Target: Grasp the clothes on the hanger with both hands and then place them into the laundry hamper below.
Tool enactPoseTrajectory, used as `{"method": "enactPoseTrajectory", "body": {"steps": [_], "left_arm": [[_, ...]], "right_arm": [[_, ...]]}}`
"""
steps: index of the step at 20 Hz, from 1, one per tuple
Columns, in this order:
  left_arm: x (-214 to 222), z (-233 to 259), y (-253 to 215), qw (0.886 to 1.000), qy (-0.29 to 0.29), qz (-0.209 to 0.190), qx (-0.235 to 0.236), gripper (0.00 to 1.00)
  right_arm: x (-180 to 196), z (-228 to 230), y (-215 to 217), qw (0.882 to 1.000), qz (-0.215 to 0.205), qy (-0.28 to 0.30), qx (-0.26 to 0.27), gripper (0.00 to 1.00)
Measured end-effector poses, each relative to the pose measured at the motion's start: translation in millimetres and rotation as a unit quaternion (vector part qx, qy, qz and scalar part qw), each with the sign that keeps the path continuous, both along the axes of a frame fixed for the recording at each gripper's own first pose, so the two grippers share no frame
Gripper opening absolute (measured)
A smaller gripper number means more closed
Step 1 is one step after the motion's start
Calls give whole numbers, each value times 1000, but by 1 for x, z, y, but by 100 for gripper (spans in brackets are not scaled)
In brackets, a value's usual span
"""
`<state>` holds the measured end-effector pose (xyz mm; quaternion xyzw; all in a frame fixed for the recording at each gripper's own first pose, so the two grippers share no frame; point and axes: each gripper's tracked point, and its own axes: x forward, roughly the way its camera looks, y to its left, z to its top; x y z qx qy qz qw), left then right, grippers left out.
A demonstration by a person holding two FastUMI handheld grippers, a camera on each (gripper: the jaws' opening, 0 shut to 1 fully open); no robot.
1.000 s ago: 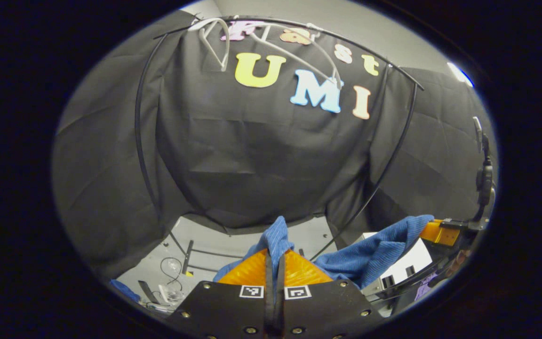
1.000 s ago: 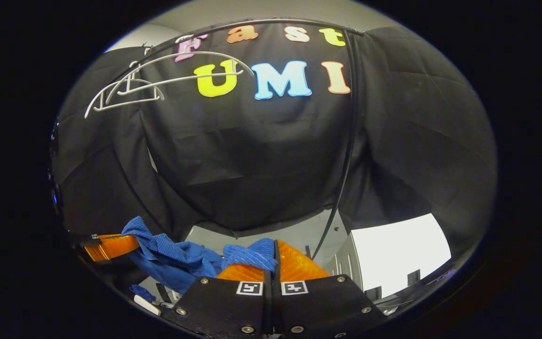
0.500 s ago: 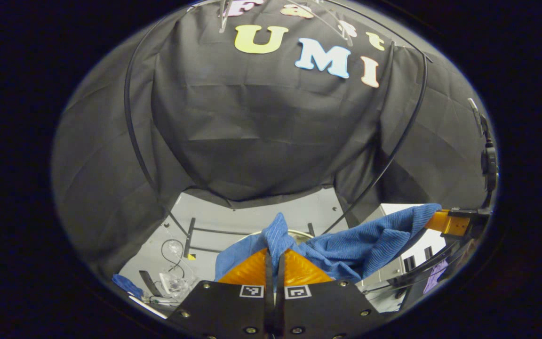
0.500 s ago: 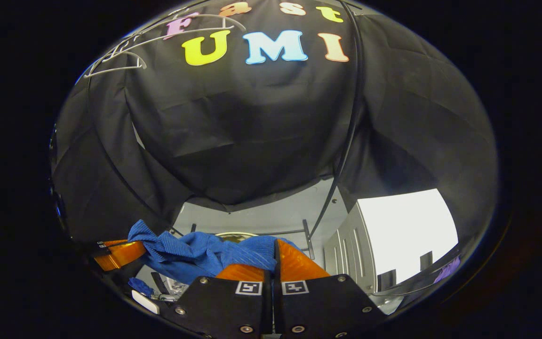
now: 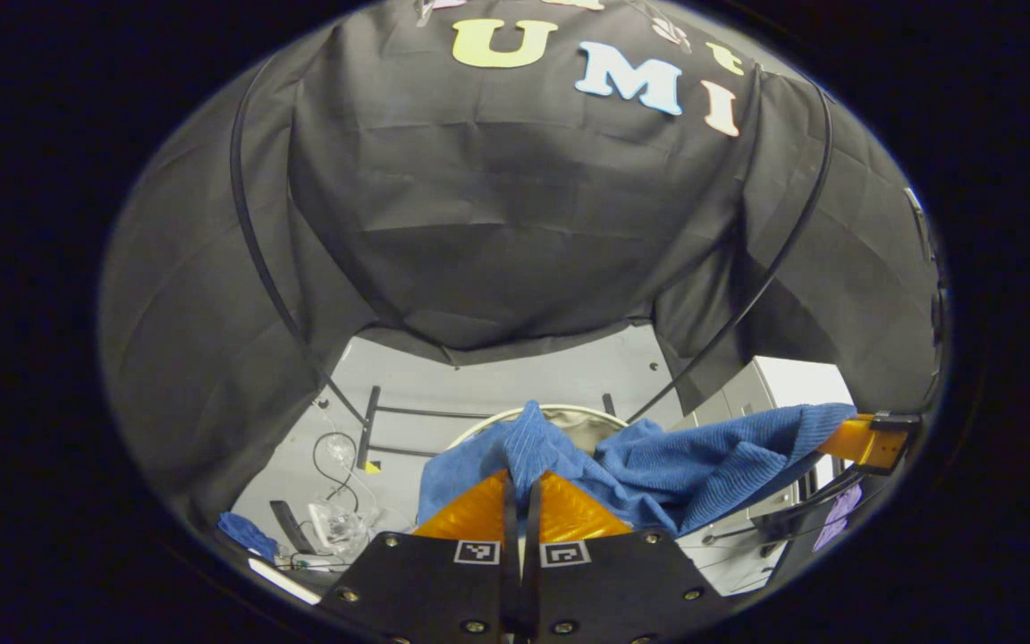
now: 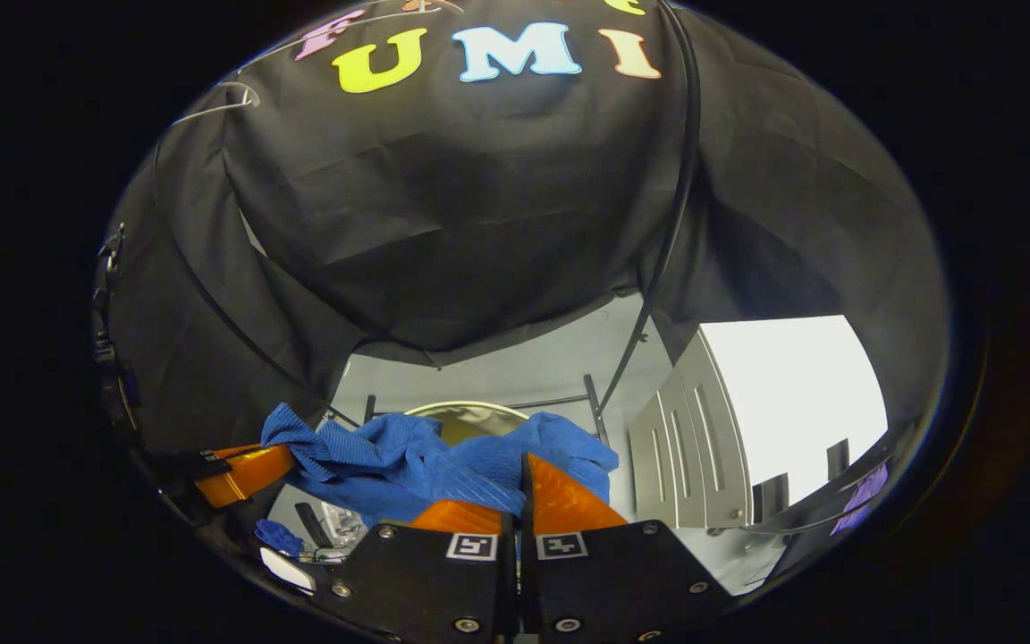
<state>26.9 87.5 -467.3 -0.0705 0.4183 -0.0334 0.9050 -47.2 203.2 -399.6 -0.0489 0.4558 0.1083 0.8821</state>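
Both grippers are coming down together, and the change from a second ago is plain: the booth wall is sliding up out of both views, the white hangers [image 6: 220,97] that sat well inside the picture are now slipping off at the top edge, and the pale rim of the laundry hamper [image 5: 560,412] — barely visible earlier — is rising into sight beneath the cloth. The left gripper [image 5: 522,487] is clamping a fold of the blue garment [image 5: 685,470] between its orange fingers, the jaws pressed nearly together on the fabric; in the right gripper view the right gripper [image 6: 522,487] is pinching the other end the same way, with the garment [image 6: 408,461] slung between it and the left gripper's orange finger off to the side. So the garment is clear of the hanger, hanging stretched between the two grippers just above the hamper [image 6: 470,413]. That suggests the lift-off step is done and the lowering is well under way — what remains, by my judgement, is to bring the cloth over the hamper's opening and let go, taking care that a trailing edge is not draping outside the rim.
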Motion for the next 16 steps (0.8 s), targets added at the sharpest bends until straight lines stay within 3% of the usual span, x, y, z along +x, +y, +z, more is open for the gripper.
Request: {"method": "enactPoseTrajectory", "body": {"steps": [4,11,16], "left_arm": [[1,5,-4,1000,-1,-15,6,1],[-8,2,6,1000,19,-3,19,1],[-3,13,0,999,7,-30,37,6]], "right_arm": [[0,2,1,1000,-14,1,3,2],[-19,7,-2,1000,-21,17,6,5],[-29,17,8,999,-14,35,30,8]]}}
